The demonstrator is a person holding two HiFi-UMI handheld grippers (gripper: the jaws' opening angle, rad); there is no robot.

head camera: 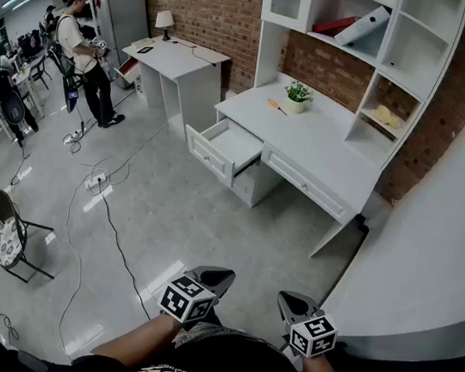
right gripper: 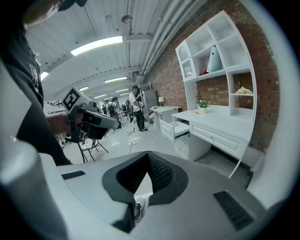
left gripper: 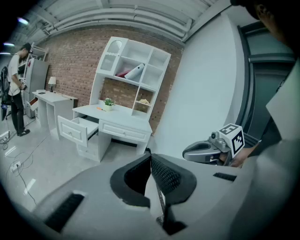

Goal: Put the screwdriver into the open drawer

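The screwdriver [head camera: 277,106] is too small on the desk [head camera: 329,146] to make out its tip; in the left gripper view it is only an orange speck. In the 2 gripper views the drawer [left gripper: 72,132] hides its inside. The head view's top edge cuts off the hutch [head camera: 415,43].

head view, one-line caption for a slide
Left gripper and right gripper shut, empty, far from the white desk; drawer open, screwdriver lying by the potted plant.
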